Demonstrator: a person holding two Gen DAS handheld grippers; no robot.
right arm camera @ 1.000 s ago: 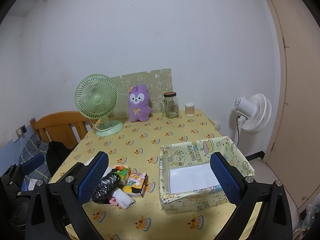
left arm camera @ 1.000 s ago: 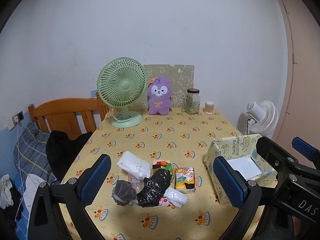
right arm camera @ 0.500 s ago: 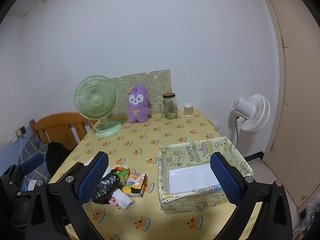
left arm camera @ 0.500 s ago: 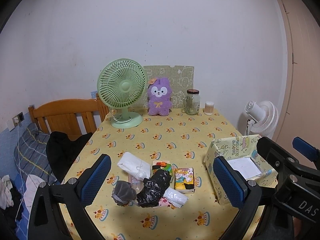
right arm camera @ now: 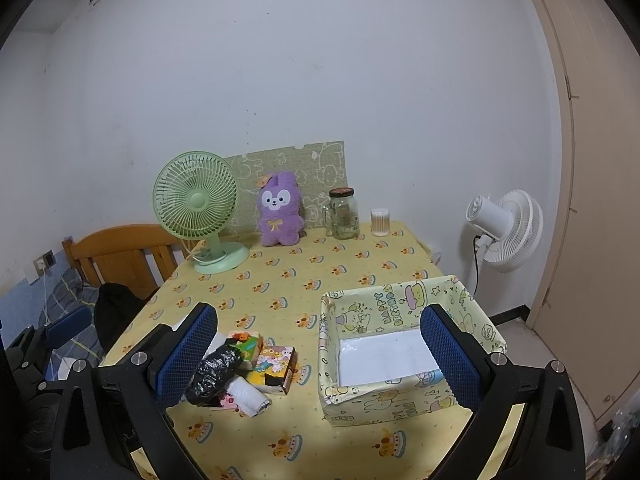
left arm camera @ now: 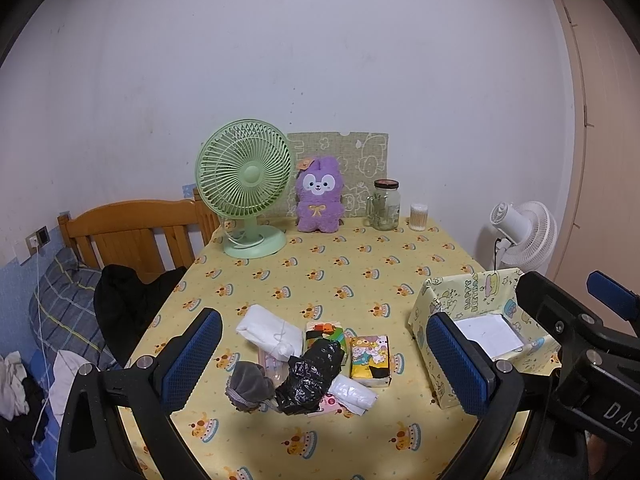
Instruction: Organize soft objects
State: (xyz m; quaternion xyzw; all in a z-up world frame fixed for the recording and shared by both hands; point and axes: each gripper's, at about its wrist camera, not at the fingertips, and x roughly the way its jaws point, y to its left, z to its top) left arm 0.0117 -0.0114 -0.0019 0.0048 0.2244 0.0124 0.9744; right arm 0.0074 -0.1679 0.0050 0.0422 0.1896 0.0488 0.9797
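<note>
A pile of soft items lies near the table's front: a white cloth bundle (left arm camera: 269, 329), a crumpled black bag (left arm camera: 312, 374), a grey pouch (left arm camera: 247, 385), a white roll (left arm camera: 353, 393), a cartoon tissue pack (left arm camera: 369, 359) and a colourful pack (left arm camera: 323, 331). An empty yellow patterned box (right arm camera: 404, 344) stands to the right of the pile; it also shows in the left wrist view (left arm camera: 472, 300). My left gripper (left arm camera: 320, 364) is open, hovering above the pile. My right gripper (right arm camera: 320, 360) is open and empty, held above the table between the pile (right arm camera: 240, 372) and the box.
At the table's back stand a green desk fan (left arm camera: 244, 188), a purple plush (left arm camera: 319, 196), a glass jar (left arm camera: 386, 204) and a cotton swab cup (left arm camera: 418, 218). A wooden chair (left arm camera: 132, 232) with dark clothing is left. A white floor fan (right arm camera: 504, 232) stands right.
Both grippers have hardly moved; the views shift only slightly. Nothing was taken hold of or let go.
</note>
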